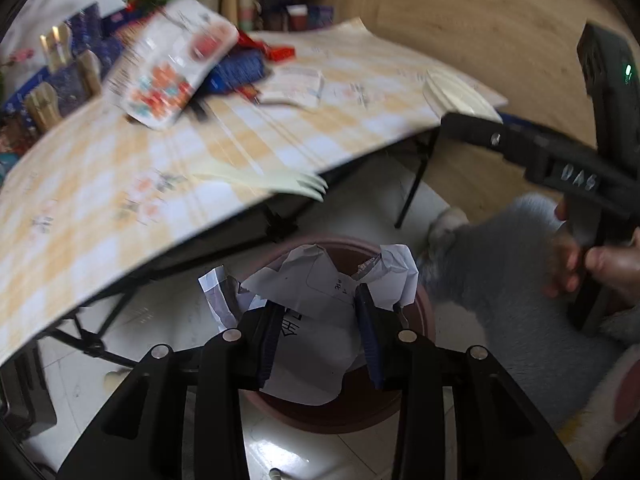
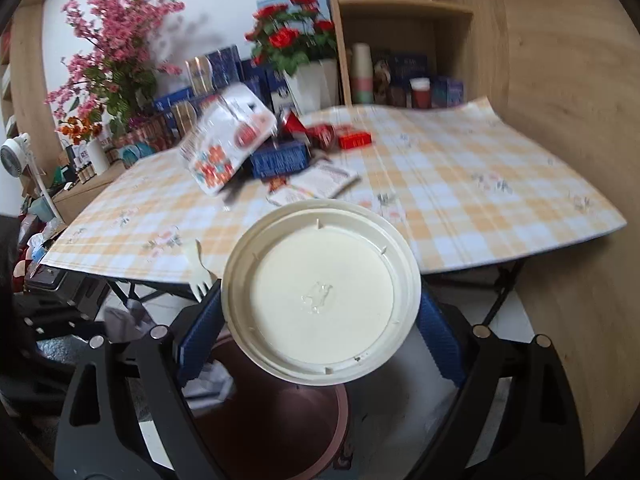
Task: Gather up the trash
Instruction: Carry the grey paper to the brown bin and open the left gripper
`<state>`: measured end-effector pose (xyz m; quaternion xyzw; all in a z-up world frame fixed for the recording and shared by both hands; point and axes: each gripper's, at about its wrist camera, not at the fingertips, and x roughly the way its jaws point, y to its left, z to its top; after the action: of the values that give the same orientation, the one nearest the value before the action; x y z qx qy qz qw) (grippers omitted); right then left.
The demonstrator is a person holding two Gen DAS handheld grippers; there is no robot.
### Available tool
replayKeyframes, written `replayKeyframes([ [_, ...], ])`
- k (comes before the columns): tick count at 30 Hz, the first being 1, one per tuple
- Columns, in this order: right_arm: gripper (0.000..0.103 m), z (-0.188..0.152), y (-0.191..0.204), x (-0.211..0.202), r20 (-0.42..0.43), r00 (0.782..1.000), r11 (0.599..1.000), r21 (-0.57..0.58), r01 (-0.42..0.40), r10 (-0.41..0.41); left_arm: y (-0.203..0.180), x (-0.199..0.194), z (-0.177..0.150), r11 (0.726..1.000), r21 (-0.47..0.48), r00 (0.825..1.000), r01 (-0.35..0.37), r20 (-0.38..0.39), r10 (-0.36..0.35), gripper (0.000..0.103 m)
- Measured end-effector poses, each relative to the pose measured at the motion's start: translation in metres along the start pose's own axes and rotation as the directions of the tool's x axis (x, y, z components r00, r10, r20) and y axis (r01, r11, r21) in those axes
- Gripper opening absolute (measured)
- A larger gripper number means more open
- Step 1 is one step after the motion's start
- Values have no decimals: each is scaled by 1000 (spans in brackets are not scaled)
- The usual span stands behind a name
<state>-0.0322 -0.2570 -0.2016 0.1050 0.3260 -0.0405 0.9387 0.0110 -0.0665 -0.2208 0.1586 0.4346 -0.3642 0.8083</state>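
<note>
Left gripper [image 1: 320, 336] pinching crumpled white paper [image 1: 312, 320] over a maroon bin [image 1: 420, 312] at six o'clock. Only the right wrist view showing the right gripper [image 2: 320, 320] gripping a cream lid [image 2: 320, 292] wide. Checked tablecloth [image 2: 460, 200] spreading at twelve, flowers [image 2: 292, 36] standing beyond.

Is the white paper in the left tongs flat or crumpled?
Crumpled. The white paper, pinched in the left tongs, shows creases and bent corners above the brown bin.

Left tool [image 1: 320, 332] tilts steeply down, pads pinched partway; right tool [image 2: 320, 320], jaws wide, sits in a hand [image 1: 600, 268].
</note>
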Motion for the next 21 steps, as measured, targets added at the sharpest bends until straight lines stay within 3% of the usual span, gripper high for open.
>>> replayKeyframes([
  [6, 88, -7, -10, 19, -57, 998, 1000, 2, 25, -24, 12, 42, -8, 998, -56, 999, 42, -32, -44, 36],
  [14, 88, -16, -29, 38, -122, 992, 997, 65, 48, -40, 38, 59, -8, 984, -169, 995, 61, -65, -73, 40],
  [17, 88, -17, -33, 44, -141, 989, 994, 91, 54, -41, 42, 54, -7, 979, -188, 996, 74, -45, -83, 64],
  [21, 88, -21, -27, 52, -171, 984, 997, 58, 49, -38, 46, 44, -5, 977, -210, 999, 42, -7, -45, 73],
])
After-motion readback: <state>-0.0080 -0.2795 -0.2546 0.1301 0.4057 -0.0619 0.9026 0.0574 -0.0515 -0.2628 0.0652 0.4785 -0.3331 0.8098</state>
